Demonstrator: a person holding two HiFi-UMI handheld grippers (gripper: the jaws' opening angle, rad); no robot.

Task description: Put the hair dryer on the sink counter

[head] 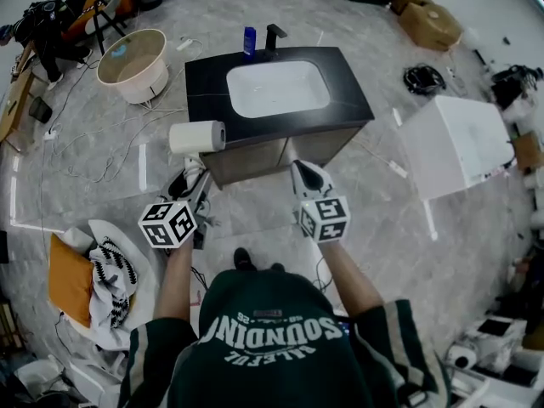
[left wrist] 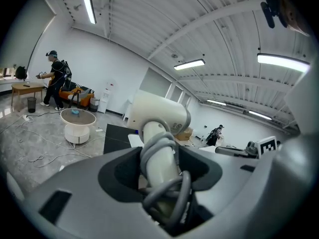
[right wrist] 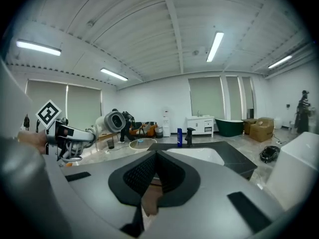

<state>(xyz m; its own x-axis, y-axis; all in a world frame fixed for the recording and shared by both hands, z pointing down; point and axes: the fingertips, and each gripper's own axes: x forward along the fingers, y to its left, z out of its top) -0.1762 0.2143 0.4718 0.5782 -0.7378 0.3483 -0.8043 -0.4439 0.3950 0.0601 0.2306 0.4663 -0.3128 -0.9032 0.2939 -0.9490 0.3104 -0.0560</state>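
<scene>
A white hair dryer (head: pixel 197 137) hangs in the air just off the front left corner of the black sink counter (head: pixel 208 83). My left gripper (head: pixel 192 182) is shut on its handle. In the left gripper view the handle, wound with a grey cord (left wrist: pixel 164 183), stands upright between the jaws, and the barrel (left wrist: pixel 158 114) lies across the top. My right gripper (head: pixel 308 177) hovers before the counter's front edge, shut and holding nothing. The right gripper view has the hair dryer (right wrist: pixel 112 121) at its left and the white basin (right wrist: pixel 197 156) ahead.
A blue bottle (head: pixel 249 41) and a black faucet (head: pixel 274 36) stand at the counter's back edge. A round white tub (head: pixel 133 65) sits left of the counter, a white cabinet (head: pixel 459 143) right. Cables cross the floor; cushions and cloth (head: pixel 93 283) lie at lower left.
</scene>
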